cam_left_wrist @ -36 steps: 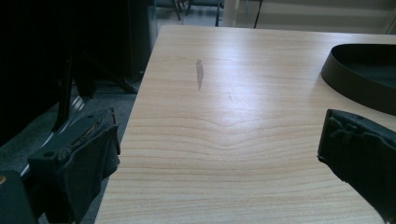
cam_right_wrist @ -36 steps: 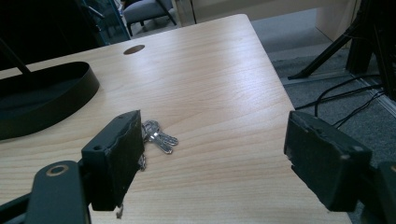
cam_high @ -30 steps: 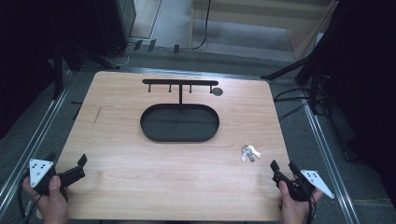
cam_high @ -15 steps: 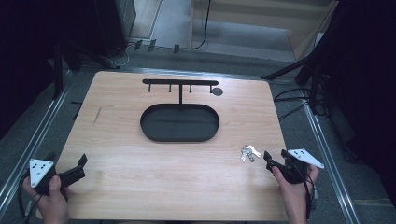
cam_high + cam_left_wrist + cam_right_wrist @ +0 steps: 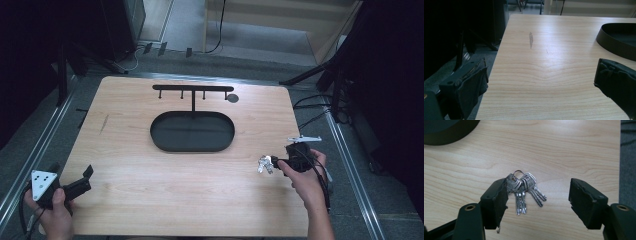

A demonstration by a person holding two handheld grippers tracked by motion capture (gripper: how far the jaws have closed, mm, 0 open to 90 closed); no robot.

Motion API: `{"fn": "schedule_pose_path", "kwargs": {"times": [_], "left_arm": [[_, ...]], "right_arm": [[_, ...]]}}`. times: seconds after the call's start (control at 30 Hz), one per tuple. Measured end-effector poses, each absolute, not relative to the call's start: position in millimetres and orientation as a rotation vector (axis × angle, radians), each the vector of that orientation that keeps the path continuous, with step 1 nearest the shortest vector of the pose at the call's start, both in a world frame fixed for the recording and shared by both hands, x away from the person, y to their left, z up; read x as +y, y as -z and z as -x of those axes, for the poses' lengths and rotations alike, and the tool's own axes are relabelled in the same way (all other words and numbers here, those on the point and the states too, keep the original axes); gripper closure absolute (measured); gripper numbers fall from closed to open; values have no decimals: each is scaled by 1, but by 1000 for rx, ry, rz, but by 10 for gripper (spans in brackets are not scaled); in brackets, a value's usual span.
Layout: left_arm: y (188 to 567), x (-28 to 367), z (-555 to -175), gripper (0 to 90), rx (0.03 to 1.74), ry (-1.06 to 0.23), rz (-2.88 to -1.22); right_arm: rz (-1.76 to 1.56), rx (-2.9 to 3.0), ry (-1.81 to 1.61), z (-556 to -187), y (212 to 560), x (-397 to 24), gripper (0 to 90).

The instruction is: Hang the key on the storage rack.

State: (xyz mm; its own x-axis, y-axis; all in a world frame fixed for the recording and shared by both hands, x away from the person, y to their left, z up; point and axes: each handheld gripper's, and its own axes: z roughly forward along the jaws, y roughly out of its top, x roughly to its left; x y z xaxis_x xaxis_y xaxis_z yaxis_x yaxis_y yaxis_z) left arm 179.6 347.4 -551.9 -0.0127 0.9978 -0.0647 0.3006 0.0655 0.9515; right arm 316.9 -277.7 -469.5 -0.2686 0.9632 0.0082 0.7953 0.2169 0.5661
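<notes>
The keys (image 5: 525, 191) lie flat on the table (image 5: 574, 150), between the sides of the right claw (image 5: 537, 198). The claw has been closing but is not squeezing them yet. They are small, hard, light and slippery. Pinch the bunched tops by the ring.

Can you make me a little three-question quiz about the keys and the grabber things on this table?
1. True or false: the bunch of keys lies flat on the wooden table.
2. Which gripper is over the keys? A) left gripper B) right gripper
3. What black oval thing sits in the middle of the table, below the hook rack?

Key:
1. True.
2. B. Its fingers stand apart around the keys, not gripping them.
3. The tray.
</notes>
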Motion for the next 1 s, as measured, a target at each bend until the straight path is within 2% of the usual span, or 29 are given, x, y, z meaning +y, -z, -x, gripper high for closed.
{"fn": "schedule_pose_path", "kwargs": {"times": [0.3,0.47,0.77,0.87,1.0], "left_arm": [[552,348,-180,0,1464,-999,-1376],[552,348,-180,0,1466,-997,-1373],[552,349,-180,0,1466,-990,-1374],[552,349,-180,0,1467,-989,-1375],[552,349,-180,0,1465,-984,-1375]], "right_arm": [[-1777,2236,-459,-342,474,-260,334],[-1867,2248,-359,-356,479,-249,250],[-1948,2283,-190,-371,494,-234,173],[-1944,2287,-170,-374,499,-232,176],[-1925,2281,-114,-376,504,-232,232]]}}
